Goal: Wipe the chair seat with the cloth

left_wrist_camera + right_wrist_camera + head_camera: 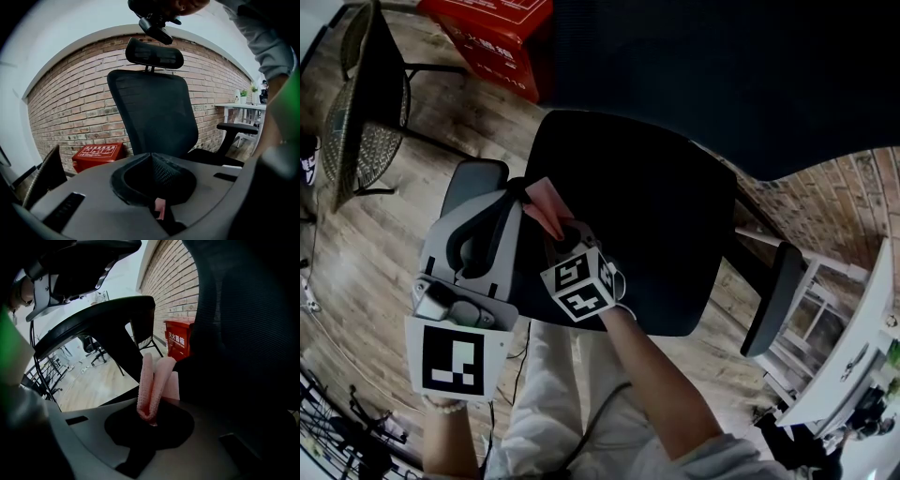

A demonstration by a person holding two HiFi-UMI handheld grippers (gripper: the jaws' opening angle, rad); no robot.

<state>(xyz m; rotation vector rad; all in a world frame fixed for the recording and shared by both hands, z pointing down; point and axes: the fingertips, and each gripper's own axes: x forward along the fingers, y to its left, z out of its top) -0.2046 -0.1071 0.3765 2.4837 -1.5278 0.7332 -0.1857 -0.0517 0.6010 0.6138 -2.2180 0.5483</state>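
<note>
The black chair seat point(656, 234) fills the middle of the head view. A folded pink cloth point(546, 202) is held over the seat's left part. My right gripper point(558, 230) is shut on the cloth. In the right gripper view the cloth point(152, 385) stands up in a fold from the right gripper point(149, 420). My left gripper point(517, 190) meets the same cloth from the left. In the left gripper view the left gripper point(152, 173) has its jaws together, with a small pink corner of the cloth point(160, 208) caught between them.
The chair's backrest point(154, 112) rises ahead, with armrests at the left point(473, 178) and right point(773, 295). A red box point(492, 37) stands on the wooden floor by the brick wall. A wicker chair point(356, 112) is far left, a white table point(853, 347) at right.
</note>
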